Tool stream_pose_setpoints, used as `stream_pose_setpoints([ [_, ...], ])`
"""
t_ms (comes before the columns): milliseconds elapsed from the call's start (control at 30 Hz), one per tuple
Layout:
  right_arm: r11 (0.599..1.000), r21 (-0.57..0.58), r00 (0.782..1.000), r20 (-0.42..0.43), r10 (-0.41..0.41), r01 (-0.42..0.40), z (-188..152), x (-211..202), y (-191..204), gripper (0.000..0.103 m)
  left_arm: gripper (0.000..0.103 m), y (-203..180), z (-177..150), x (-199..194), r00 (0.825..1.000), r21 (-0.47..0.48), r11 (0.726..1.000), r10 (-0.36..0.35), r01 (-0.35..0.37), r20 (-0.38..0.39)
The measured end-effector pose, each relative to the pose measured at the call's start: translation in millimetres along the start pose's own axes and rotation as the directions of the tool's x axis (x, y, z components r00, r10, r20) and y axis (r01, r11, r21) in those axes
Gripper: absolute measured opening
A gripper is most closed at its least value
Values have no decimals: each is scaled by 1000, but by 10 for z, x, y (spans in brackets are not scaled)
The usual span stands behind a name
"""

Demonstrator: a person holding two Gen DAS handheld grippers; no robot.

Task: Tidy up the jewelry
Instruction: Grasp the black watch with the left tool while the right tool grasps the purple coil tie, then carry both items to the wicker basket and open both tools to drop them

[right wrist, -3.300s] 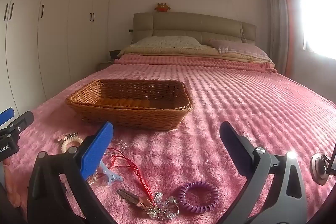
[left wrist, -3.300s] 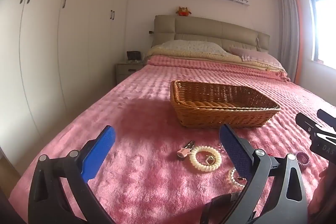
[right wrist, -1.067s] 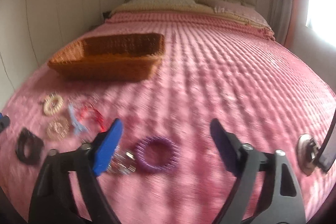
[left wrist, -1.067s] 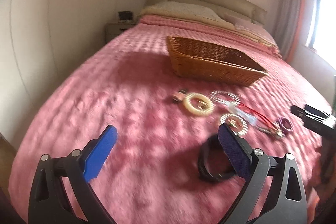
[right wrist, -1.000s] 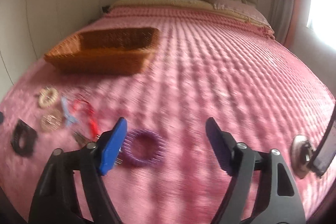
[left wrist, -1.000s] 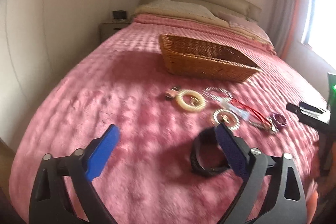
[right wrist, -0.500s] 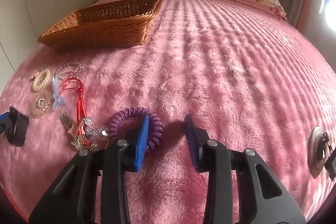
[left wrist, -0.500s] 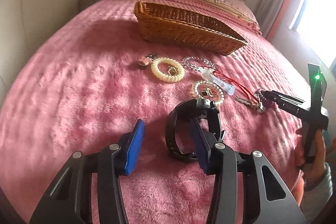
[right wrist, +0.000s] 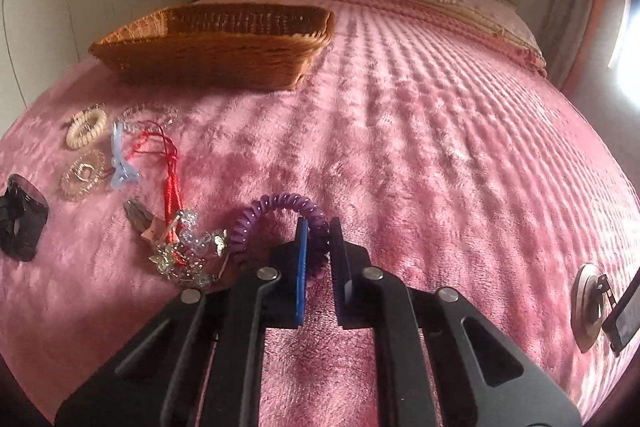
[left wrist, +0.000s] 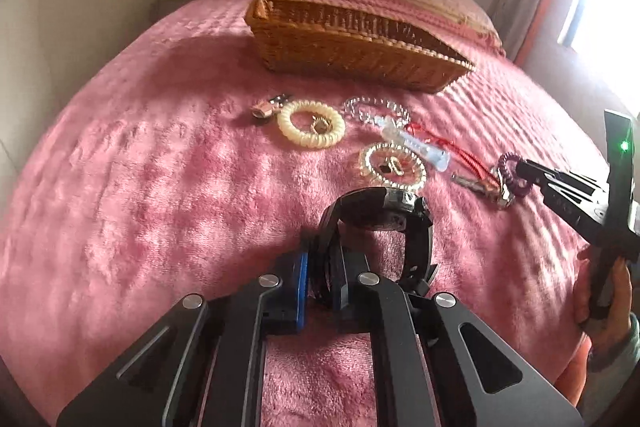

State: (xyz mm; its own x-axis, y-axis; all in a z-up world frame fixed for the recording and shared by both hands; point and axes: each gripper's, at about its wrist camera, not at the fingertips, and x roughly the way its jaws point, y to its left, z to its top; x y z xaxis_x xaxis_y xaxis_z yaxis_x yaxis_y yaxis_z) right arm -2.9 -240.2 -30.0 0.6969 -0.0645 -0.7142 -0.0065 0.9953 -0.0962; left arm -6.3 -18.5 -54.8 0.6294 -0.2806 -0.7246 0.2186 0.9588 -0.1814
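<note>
Both grippers closed on jewelry on the pink bedspread (right wrist: 420, 107)
Left gripper (left wrist: 320, 267) had just clamped the black watch (left wrist: 384, 211); right gripper (right wrist: 318, 251) had just pinched the purple coil band (right wrist: 276, 205), near the wicker basket (right wrist: 216, 47)

A bed (right wrist: 420, 131) under a pink plush blanket carries everything. A wicker basket (left wrist: 352, 47) sits toward the pillows. Nearer, scattered on the blanket: a small pink clip (left wrist: 266, 109) just beside a cream spiral hair tie (left wrist: 311, 123), a clear bead bracelet (left wrist: 376, 109), a pale blue clip (right wrist: 120, 163), a gold-toned ring-shaped piece (left wrist: 392, 165), a red cord (right wrist: 170, 171) running to a crystal ornament (right wrist: 186, 251) (its shape is hard to read), a purple spiral hair tie (right wrist: 276, 223) and a black watch (left wrist: 380, 227).
</note>
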Motion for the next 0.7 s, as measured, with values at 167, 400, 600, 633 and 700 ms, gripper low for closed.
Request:
stream_pose_setpoints([
  [167,1000,8,999,40,7,-7,12,-117,-7,9,6,52,18,-162,998,-31,999,-33,35,60],
  [400,996,42,988,138,71,-78,313,-424,30,9,6,30,317,-407,988,-48,998,-41,49,151],
  [600,992,34,971,213,108,-118,959,-514,159,9,6,48,906,-349,979,-72,997,-19,34,201],
  [633,992,31,970,218,111,-121,1113,-462,193,9,6,50,1072,-289,979,-78,997,-12,29,205],
  [700,993,20,969,221,106,-113,1323,-352,247,9,6,77,1326,-187,978,-90,996,-5,25,210],
])
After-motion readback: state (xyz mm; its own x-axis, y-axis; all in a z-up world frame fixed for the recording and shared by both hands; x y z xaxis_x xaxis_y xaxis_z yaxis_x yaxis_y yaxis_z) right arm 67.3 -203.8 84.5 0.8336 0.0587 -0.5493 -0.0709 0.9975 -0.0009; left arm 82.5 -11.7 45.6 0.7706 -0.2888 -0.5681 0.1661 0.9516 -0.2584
